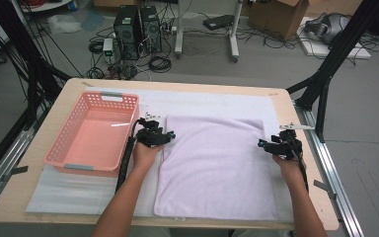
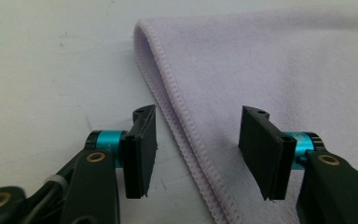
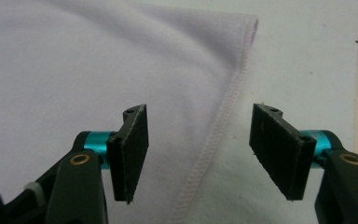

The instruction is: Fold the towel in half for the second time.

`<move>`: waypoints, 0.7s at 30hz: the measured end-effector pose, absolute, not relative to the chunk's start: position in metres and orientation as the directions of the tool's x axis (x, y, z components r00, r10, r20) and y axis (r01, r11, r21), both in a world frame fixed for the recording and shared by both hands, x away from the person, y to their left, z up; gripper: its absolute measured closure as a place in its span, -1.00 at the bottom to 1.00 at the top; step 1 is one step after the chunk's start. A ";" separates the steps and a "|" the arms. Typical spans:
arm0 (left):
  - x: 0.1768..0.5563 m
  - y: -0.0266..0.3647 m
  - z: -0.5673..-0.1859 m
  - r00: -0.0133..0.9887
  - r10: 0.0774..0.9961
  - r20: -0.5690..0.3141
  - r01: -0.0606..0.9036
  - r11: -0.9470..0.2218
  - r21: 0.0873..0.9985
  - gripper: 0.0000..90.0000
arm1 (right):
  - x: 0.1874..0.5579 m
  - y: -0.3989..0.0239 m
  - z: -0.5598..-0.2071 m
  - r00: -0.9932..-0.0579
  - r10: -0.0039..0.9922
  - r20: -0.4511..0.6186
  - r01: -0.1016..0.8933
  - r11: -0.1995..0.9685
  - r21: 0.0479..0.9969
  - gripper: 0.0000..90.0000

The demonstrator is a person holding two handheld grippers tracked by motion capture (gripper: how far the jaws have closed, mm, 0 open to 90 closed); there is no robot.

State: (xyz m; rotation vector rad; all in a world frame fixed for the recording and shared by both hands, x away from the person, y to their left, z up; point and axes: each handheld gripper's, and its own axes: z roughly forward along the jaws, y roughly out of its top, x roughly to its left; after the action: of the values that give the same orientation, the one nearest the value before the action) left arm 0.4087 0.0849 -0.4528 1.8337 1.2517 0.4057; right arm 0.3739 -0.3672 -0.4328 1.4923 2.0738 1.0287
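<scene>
Both grippers are down at the far end of the lilac towel (image 1: 214, 165), which lies flat on the white mat (image 1: 69, 195) beside the pink basket (image 1: 93, 133). The left gripper (image 2: 196, 151) straddles the stitched left hem near its far corner, one jaw on the mat, one over the cloth, jaws apart and pressing on nothing yet. The right gripper (image 3: 199, 156) does the same along the right hem, equally parted and empty. This cloth looks light, soft and floppy (it will sag wherever it isn't held), so I'd say the doubled, stitched edge close to each far corner is the place to pinch, taking enough fabric that it can't slide out.
</scene>
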 end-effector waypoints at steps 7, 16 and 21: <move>0.408 0.080 -0.452 0.465 0.881 -0.088 0.567 -0.219 0.794 0.32 | 0.386 -0.360 -0.438 -0.324 0.945 0.050 0.668 0.191 0.719 0.05; 0.412 0.089 -0.454 0.448 0.863 -0.233 0.615 -0.108 0.781 0.91 | 0.389 -0.364 -0.443 -0.316 0.938 0.146 0.698 0.126 0.705 0.88; 0.412 0.093 -0.450 0.408 0.866 -0.290 0.621 -0.030 0.783 0.92 | 0.388 -0.368 -0.440 -0.299 0.939 0.170 0.699 0.094 0.709 0.95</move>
State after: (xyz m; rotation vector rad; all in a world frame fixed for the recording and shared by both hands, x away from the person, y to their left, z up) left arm 0.4124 0.0930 -0.4498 1.7390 1.3010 0.3321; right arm 0.3884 -0.3682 -0.4395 1.6171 2.0517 1.0267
